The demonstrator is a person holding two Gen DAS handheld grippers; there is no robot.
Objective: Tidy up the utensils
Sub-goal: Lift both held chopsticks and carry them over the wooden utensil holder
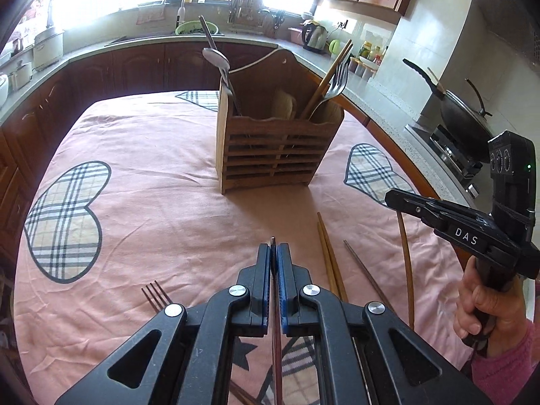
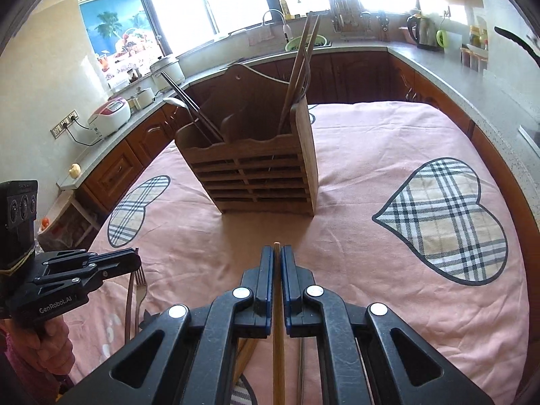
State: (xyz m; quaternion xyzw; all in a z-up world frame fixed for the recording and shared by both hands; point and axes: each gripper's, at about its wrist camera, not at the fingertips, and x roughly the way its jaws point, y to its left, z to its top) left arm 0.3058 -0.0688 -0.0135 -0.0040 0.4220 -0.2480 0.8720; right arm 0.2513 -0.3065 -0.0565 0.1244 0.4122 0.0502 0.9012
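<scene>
A wooden slatted utensil holder (image 1: 270, 148) (image 2: 256, 168) stands mid-table with a spoon (image 1: 216, 57), forks (image 1: 337, 81) and chopsticks (image 2: 300, 67) in it. My left gripper (image 1: 274, 253) is shut on a thin dark metal utensil handle (image 1: 276, 337), above the cloth in front of the holder. My right gripper (image 2: 277, 256) is shut on a wooden chopstick (image 2: 278, 354), also in front of the holder. The right gripper shows at the right of the left wrist view (image 1: 391, 197); the left gripper shows at the left of the right wrist view (image 2: 135, 260).
A pink tablecloth (image 1: 168, 209) with plaid hearts covers the table. On it lie a fork (image 1: 157, 295) (image 2: 140, 290), a pair of wooden chopsticks (image 1: 329, 256), a dark chopstick (image 1: 364, 270) and a long wooden stick (image 1: 406, 260). Kitchen counters and a wok (image 1: 462, 114) surround the table.
</scene>
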